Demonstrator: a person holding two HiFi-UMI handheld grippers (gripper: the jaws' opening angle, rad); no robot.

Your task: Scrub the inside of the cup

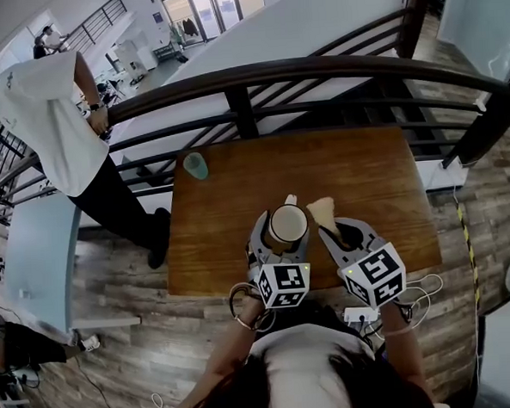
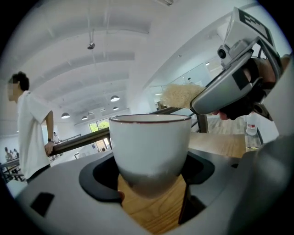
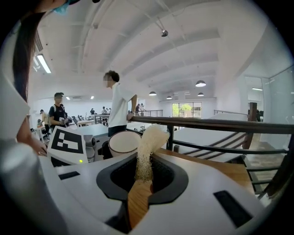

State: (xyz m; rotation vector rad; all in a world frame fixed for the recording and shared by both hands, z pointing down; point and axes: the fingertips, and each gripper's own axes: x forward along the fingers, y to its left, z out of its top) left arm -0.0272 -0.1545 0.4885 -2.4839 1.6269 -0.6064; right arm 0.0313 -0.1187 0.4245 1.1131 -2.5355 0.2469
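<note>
1. The white ceramic cup (image 2: 150,147) with a thin dark red rim is upright, mouth up, between the jaws of the left claw (image 2: 151,186). The claw is closed on the cup's lower body from both sides.
2. The cup is over the near part of the brown wooden counter (image 1: 237,200). I cannot say surely whether its base touches the wood, because the jaws cover it.
3. The pale loofah scrubber on a flat wooden handle (image 3: 146,153) is held in the right claw (image 3: 142,186). The jaws are closed on the handle, and the fibrous head sticks out in front of them and points upward.
4. In the head view the loofah head is just beside the cup's rim, on its right side, and outside the cup.
5. Both claws are side by side at the near edge of the counter, each with its cube of black and white square markers toward the person.
6. A small teal tumbler (image 1: 196,166) stands well apart, at the far left corner of the counter.
7. Behind the counter runs a dark metal railing (image 1: 316,70), and a person in a white shirt (image 1: 43,117) leans on it at the left.
</note>
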